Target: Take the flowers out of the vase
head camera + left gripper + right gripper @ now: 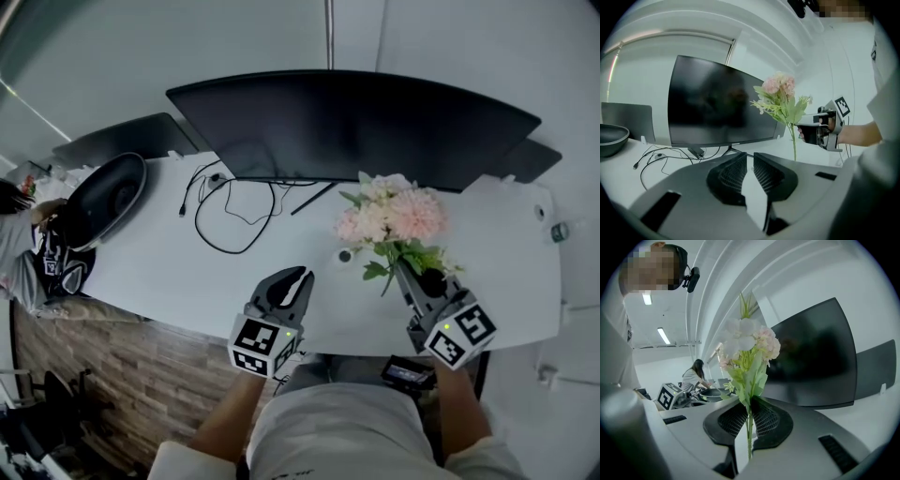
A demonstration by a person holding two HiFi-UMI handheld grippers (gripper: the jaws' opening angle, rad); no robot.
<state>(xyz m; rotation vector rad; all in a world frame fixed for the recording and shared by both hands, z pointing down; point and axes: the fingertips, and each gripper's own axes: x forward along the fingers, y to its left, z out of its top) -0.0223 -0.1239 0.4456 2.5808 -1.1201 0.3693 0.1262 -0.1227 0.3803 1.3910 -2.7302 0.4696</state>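
Over right front part of desk [150, 253], flowers [394, 217] held by stem, clamped between jaws of right gripper [412, 277]; blooms lean toward monitor [347, 127]. Left gripper [291, 281] near front edge, apart from bouquet; jaws nearly together, narrow gap, nothing between.

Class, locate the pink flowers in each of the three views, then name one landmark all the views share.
Head view: flowers right of centre, above the right gripper.
Left gripper view: flowers upper middle, at the monitor's right edge.
Right gripper view: flowers at centre, stem between the jaws.
Shared landmark: the black monitor.
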